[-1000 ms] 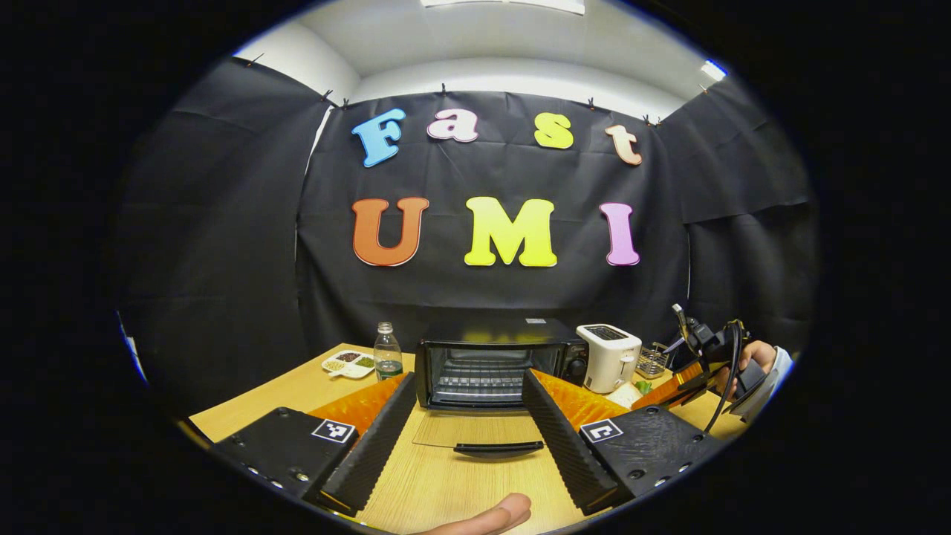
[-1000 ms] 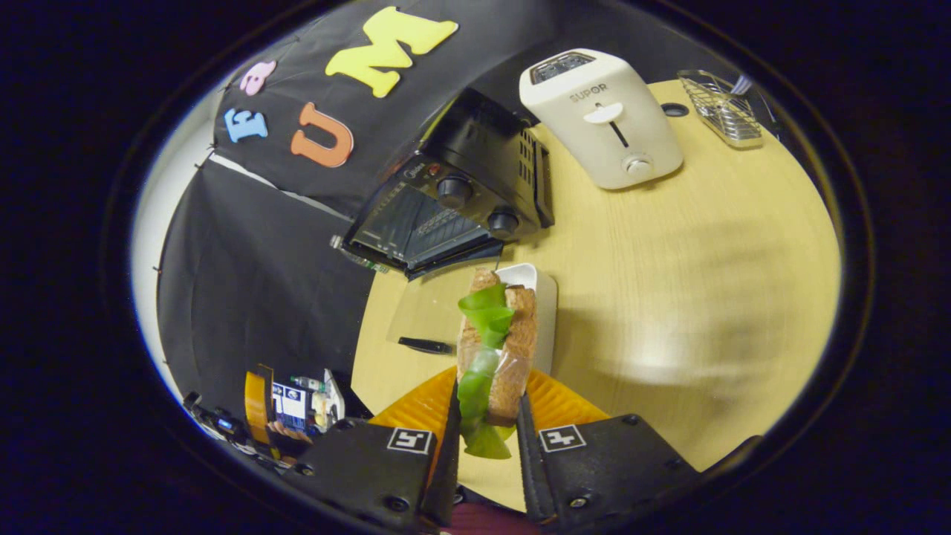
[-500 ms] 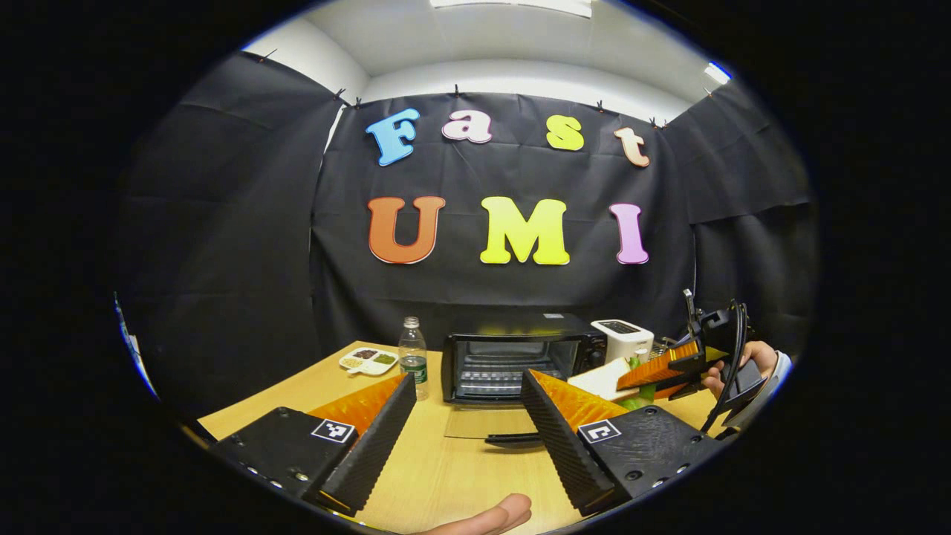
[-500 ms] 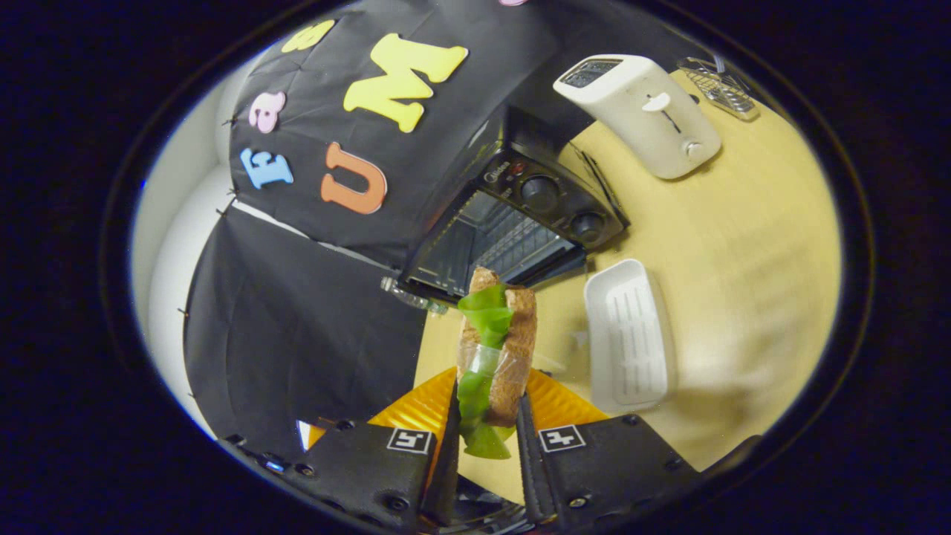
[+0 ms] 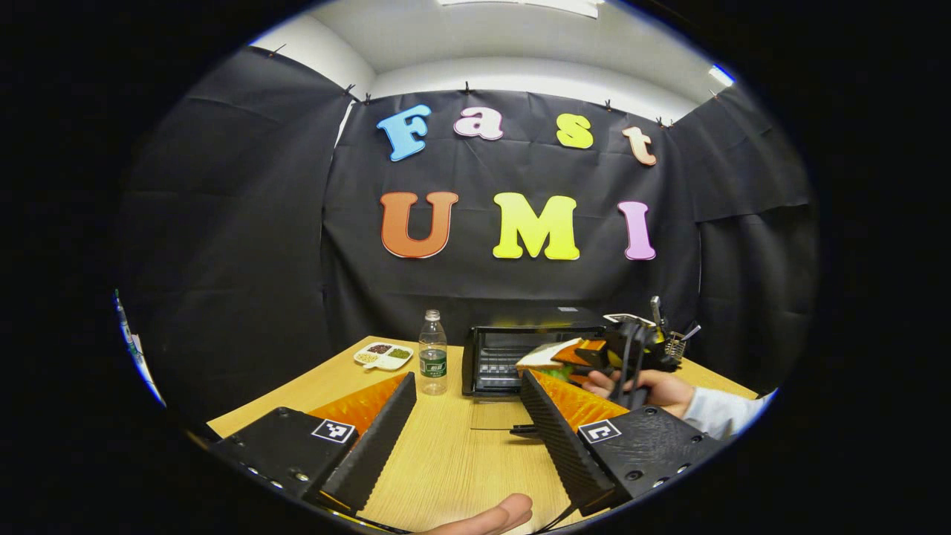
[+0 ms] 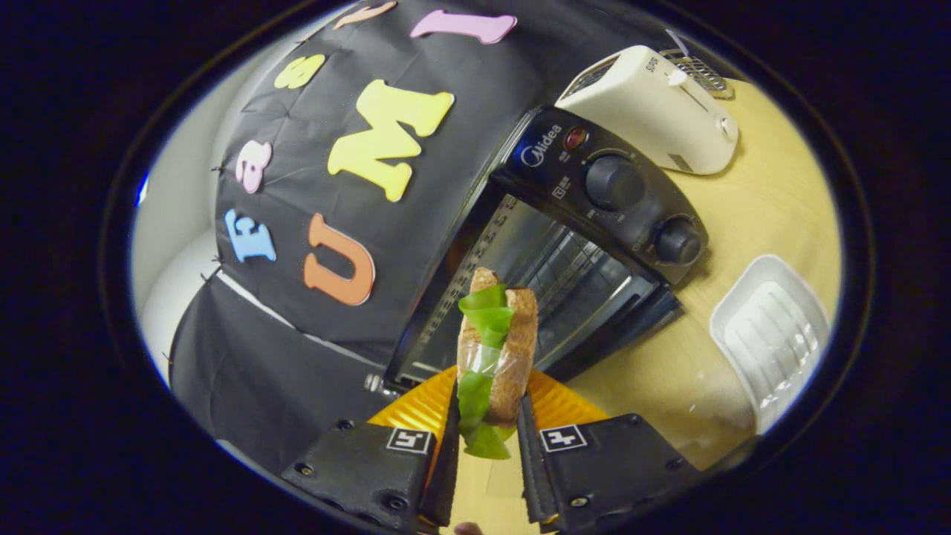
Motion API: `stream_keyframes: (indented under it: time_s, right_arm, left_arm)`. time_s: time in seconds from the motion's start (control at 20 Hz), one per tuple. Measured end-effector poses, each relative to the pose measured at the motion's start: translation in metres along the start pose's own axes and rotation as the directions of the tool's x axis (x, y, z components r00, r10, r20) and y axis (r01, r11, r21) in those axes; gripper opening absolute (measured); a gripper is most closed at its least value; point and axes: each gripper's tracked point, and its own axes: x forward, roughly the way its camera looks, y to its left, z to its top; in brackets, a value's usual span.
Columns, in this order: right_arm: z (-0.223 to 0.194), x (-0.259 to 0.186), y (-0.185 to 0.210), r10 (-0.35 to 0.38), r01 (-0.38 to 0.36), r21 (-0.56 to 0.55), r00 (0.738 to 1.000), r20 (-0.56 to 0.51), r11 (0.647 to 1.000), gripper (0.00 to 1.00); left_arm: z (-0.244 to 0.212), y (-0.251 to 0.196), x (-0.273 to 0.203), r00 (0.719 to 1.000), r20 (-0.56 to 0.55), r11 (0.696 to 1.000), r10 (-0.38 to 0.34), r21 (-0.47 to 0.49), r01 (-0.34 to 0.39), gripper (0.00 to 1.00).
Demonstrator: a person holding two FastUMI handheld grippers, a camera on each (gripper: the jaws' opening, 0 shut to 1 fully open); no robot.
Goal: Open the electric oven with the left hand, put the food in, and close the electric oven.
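Observation:
The black electric oven (image 5: 499,355) stands at the back of the wooden table with its glass door (image 5: 496,414) folded down flat. My left gripper (image 5: 468,380) is open and holds nothing, a stretch back from the door's handle. My right gripper (image 6: 487,395) is shut on a sandwich (image 6: 496,345) of brown bread and green lettuce, held on edge just in front of the oven's open cavity (image 6: 553,286). In the left gripper view the right gripper (image 5: 587,354), held by a hand (image 5: 645,386), has the sandwich (image 5: 542,358) at the oven's mouth.
A white toaster (image 6: 654,111) and a wire rack (image 6: 695,63) stand to the right of the oven, and a white ribbed tray (image 6: 773,334) lies in front of them. Left of the oven are a plastic bottle (image 5: 432,354) and a small divided dish (image 5: 383,355).
My right gripper carried the sandwich from above the white tray across to the oven's open front. My left gripper drew back from the oven, still open.

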Motion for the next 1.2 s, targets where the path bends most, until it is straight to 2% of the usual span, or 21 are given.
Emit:
stream_keyframes:
  time_s: [0.2,0.3,0.5,0.6,0.65,0.7,0.9,1.0,1.05,1.1,1.15,1.2]
  right_arm:
    - [0.006,0.055,-0.009,-0.066,0.061,0.032,0.98,0.187,0.998,0.4]
    - [0.005,0.074,-0.011,-0.093,0.088,0.031,0.967,0.239,0.996,0.4]
    - [0.013,0.095,-0.02,-0.171,0.178,0.014,0.918,0.359,0.984,0.4]
    - [0.015,0.103,-0.023,-0.191,0.206,-0.002,0.908,0.372,0.978,0.42]
    - [0.013,0.103,-0.023,-0.195,0.212,-0.006,0.908,0.371,0.977,0.33]
    - [0.014,0.105,-0.026,-0.204,0.221,-0.003,0.906,0.372,0.975,0.44]
    - [0.012,0.107,-0.029,-0.213,0.228,-0.001,0.909,0.359,0.974,0.46]
    - [0.009,0.106,-0.029,-0.229,0.261,-0.048,0.91,0.346,0.964,0.47]
    - [0.007,0.106,-0.028,-0.233,0.272,-0.072,0.91,0.342,0.959,0.37]
    - [0.006,0.107,-0.029,-0.246,0.293,-0.099,0.91,0.333,0.951,0.5]
    - [0.002,0.106,-0.031,-0.261,0.318,-0.137,0.91,0.321,0.938,0.51]
    - [0.002,0.107,-0.03,-0.274,0.339,-0.174,0.908,0.317,0.925,0.58]
  left_arm:
    - [-0.008,0.013,-0.005,0.999,-0.03,1.0,0.016,0.007,-0.016,0.94]
    - [-0.012,0.021,-0.007,0.999,-0.038,1.0,0.027,0.007,-0.026,0.94]
    - [-0.021,0.032,-0.008,0.998,-0.055,0.999,0.036,-0.019,-0.037,0.94]
    - [-0.024,0.035,-0.007,0.997,-0.061,0.998,0.039,-0.045,-0.042,0.93]
    - [-0.026,0.035,-0.006,0.997,-0.065,0.998,0.034,-0.053,-0.037,0.93]
    - [-0.027,0.037,-0.004,0.997,-0.067,0.998,0.035,-0.056,-0.038,0.93]
    - [-0.026,0.039,0.0,0.997,-0.063,0.997,0.037,-0.058,-0.041,0.93]
    - [-0.029,0.038,0.001,0.997,-0.069,0.997,0.03,-0.066,-0.034,0.93]
    - [-0.03,0.039,0.001,0.997,-0.072,0.997,0.032,-0.071,-0.037,0.92]
    - [-0.03,0.04,0.001,0.997,-0.069,0.996,0.034,-0.074,-0.039,0.93]
    - [-0.029,0.041,0.001,0.997,-0.065,0.996,0.035,-0.079,-0.04,0.93]
    - [-0.028,0.041,0.001,0.997,-0.06,0.995,0.038,-0.086,-0.043,0.93]
